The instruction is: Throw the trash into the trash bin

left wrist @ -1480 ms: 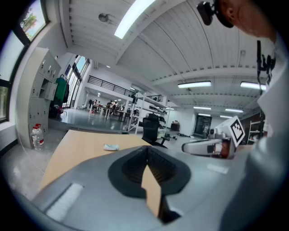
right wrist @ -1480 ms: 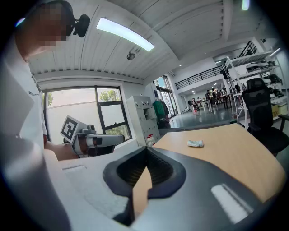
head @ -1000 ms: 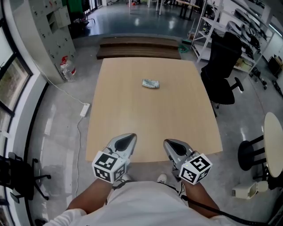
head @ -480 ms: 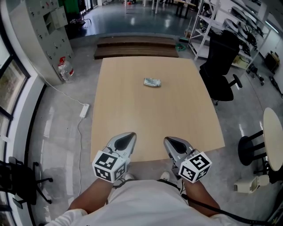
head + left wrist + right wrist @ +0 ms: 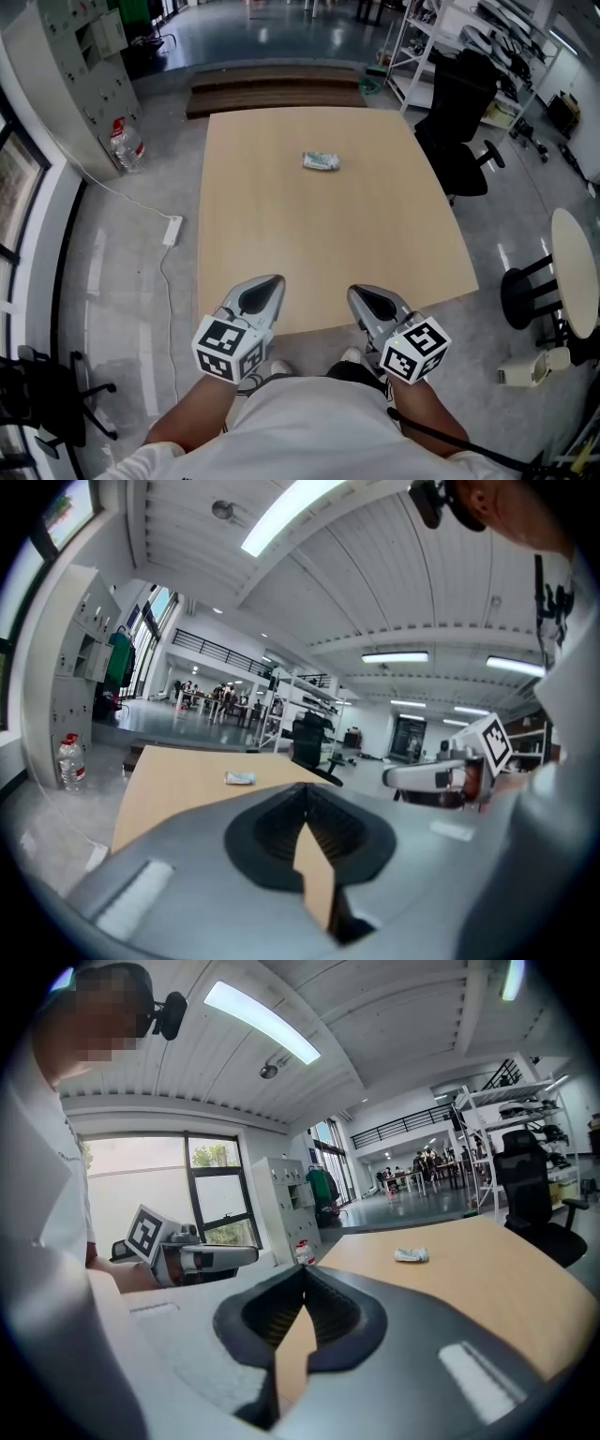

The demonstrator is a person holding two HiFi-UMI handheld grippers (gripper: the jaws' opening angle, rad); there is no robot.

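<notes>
A crumpled bit of trash [image 5: 321, 161] lies on the far half of the bare wooden table [image 5: 281, 262]; it is small in the left gripper view [image 5: 239, 777] and in the right gripper view [image 5: 411, 1254]. My left gripper [image 5: 266, 285] hovers at the table's near edge, jaws shut and empty. My right gripper [image 5: 364, 295] is beside it, also shut with nothing held. Both are far short of the trash. No trash bin shows in any view.
A black office chair [image 5: 464, 141] stands by the table's right side. A round table [image 5: 577, 281] and stool [image 5: 523, 305] are at the right. A water bottle [image 5: 124, 145] and power strip [image 5: 171, 230] lie on the floor at left. Wooden steps [image 5: 277, 89] lie beyond the table.
The table and trash have slid slightly up and closer in the head view as I step toward the table. Both grippers keep their stance at the near edge, still shut.
</notes>
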